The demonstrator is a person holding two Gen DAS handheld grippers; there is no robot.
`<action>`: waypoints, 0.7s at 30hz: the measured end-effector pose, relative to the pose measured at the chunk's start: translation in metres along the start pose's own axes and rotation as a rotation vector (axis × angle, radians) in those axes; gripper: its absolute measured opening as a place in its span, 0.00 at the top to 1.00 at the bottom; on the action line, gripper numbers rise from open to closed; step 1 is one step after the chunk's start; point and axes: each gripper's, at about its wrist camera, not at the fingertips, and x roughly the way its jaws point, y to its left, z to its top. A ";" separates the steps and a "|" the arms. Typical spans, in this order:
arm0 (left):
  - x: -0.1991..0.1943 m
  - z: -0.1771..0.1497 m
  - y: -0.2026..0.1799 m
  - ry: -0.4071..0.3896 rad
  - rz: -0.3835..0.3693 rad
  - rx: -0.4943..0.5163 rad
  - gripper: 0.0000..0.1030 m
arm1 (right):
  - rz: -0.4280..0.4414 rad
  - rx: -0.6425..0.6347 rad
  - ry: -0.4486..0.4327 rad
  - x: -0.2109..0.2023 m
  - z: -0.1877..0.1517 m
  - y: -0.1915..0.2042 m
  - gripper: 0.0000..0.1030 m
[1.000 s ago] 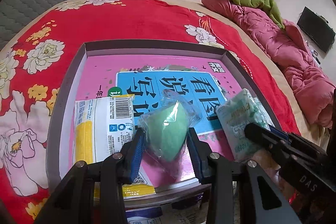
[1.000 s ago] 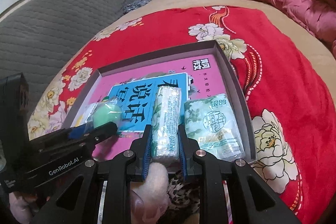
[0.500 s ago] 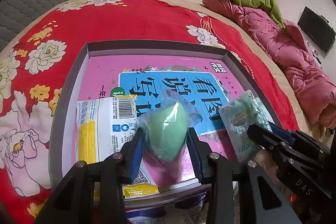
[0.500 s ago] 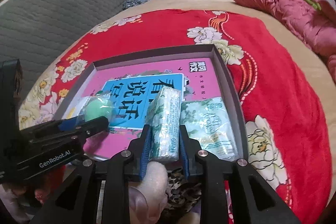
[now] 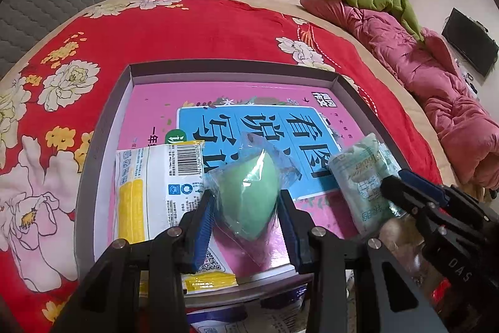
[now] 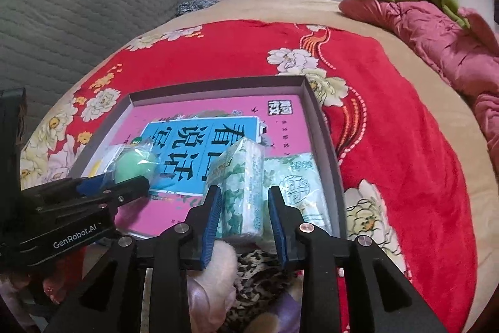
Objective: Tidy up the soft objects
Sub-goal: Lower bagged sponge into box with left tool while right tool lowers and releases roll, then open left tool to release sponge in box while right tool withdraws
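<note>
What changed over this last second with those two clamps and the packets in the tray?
The right gripper has just been opening: its fingers were pinched on the upright tissue pack, which now stands loose between them and has tilted. The left gripper still clamps the bagged green sponge. The tray stayed put.

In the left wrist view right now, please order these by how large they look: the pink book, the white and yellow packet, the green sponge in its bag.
1. pink book, clearly largest.
2. white and yellow packet.
3. green sponge; it sits nearest the camera, so its true size may be smaller than it looks.
</note>
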 end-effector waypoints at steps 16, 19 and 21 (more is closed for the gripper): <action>-0.001 -0.001 0.002 0.002 0.001 0.003 0.60 | 0.005 0.024 0.022 0.003 -0.002 -0.001 0.69; -0.002 0.000 0.001 0.005 0.002 0.002 0.60 | 0.007 0.036 0.017 0.000 -0.001 -0.003 0.69; -0.001 0.000 0.001 0.006 0.000 0.000 0.60 | 0.007 0.038 0.012 -0.002 -0.001 -0.004 0.69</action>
